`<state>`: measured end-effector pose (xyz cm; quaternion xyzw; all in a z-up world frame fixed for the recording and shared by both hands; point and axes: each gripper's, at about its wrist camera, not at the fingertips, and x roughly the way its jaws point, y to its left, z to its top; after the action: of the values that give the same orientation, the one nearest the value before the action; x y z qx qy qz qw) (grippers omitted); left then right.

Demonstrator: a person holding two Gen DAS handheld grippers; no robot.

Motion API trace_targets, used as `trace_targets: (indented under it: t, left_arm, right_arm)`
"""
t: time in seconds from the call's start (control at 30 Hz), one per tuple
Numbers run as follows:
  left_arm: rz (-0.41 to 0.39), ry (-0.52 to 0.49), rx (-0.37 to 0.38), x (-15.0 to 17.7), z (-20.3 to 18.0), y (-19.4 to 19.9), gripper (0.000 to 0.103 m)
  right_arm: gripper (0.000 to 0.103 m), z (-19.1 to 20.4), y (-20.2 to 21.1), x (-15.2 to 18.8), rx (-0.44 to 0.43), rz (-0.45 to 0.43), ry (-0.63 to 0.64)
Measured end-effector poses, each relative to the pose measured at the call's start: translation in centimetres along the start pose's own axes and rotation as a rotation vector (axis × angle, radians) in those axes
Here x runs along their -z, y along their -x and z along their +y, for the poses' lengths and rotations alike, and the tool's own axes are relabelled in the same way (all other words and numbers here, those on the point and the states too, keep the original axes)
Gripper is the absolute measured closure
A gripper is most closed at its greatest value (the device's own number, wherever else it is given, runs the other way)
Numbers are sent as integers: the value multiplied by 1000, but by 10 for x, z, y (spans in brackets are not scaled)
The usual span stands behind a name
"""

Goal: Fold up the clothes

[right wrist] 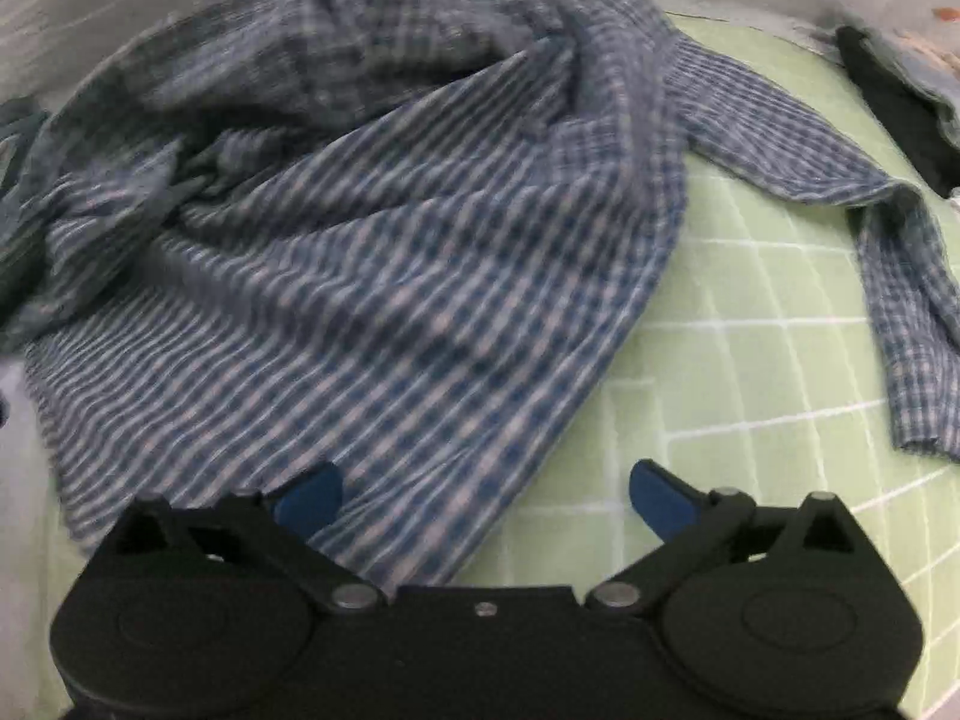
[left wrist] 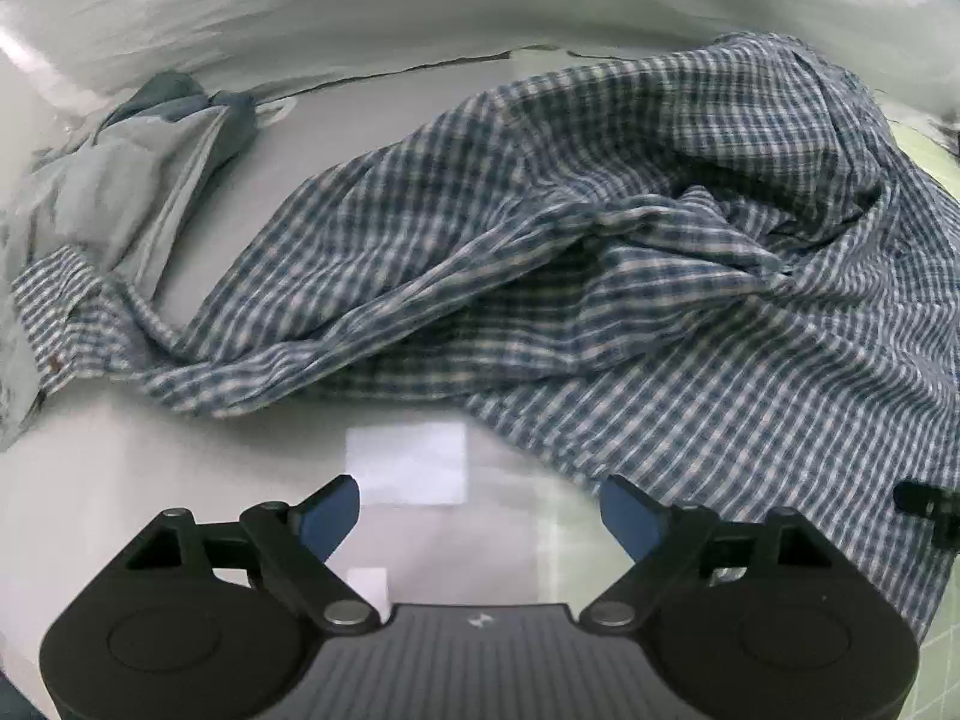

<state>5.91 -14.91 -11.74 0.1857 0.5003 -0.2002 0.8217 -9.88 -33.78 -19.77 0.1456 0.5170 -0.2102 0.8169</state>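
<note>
A blue and white checked shirt (left wrist: 600, 252) lies crumpled on the bed, with one sleeve stretched to the left. In the right wrist view the same shirt (right wrist: 372, 276) is bunched in a heap, its sleeve (right wrist: 900, 312) trailing to the right. My left gripper (left wrist: 480, 510) is open and empty, just short of the shirt's near edge. My right gripper (right wrist: 486, 495) is open, its jaws standing over the shirt's lower hem without holding it.
A grey-blue garment (left wrist: 150, 168) lies at the left under the shirt sleeve. A white quilt (left wrist: 360, 18) with carrot prints runs along the back. A green checked sheet (right wrist: 750, 360) covers the right side. A dark garment (right wrist: 894, 102) lies at the far right.
</note>
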Motion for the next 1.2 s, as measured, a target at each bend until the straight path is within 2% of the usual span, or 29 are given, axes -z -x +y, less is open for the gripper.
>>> trace_targets:
  t: [0.07,0.1,0.13,0.17,0.33,0.47,0.57,0.63,0.7,0.77,0.83,0.9,0.97,1.07,1.2]
  left_arm:
    - [-14,-4,4,-4,-1,-1,15]
    - [-19,-3,4,-6,-1,-2,15]
    - [-20,2,1,-8,0,-3,15]
    - [-19,8,-2,-10,2,-5,15]
    - [-18,57,-26,-14,19,-11,15]
    - [-24,88,-57,-21,37,-20,15]
    - [-33,57,-78,-29,43,-25,15]
    - [-48,22,-43,-32,41,-23,15]
    - [-53,-37,31,-33,34,-20,15]
    - [-60,-114,79,-30,21,-17,15]
    - [-63,-149,130,-26,9,-14,15]
    - [-47,-78,225,-24,8,-9,15]
    - [-33,57,324,-23,11,-5,15]
    - [-39,216,429,-23,19,-2,14]
    - [-14,305,368,-27,28,-12,14]
  right_arm:
    - [26,-4,9,5,-3,-36,14]
    - [56,-8,13,6,-3,-53,12]
    - [92,-13,18,6,-6,-64,11]
    - [101,-20,18,5,-22,-60,-8]
    - [103,-57,23,9,6,-66,-149]
    - [103,-105,30,12,117,-71,-297]
    - [103,-126,30,11,156,-61,-336]
    - [103,-124,29,9,170,-51,-304]
    - [103,-117,27,6,189,-40,-252]
    - [102,-103,30,10,223,-37,-200]
    - [100,-97,26,6,247,-32,-169]
    - [100,-92,22,2,266,-26,-145]
    - [100,-94,22,1,275,-25,-134]
    - [100,-95,22,0,285,-24,-128]
    - [100,-93,18,-2,306,-23,-110]
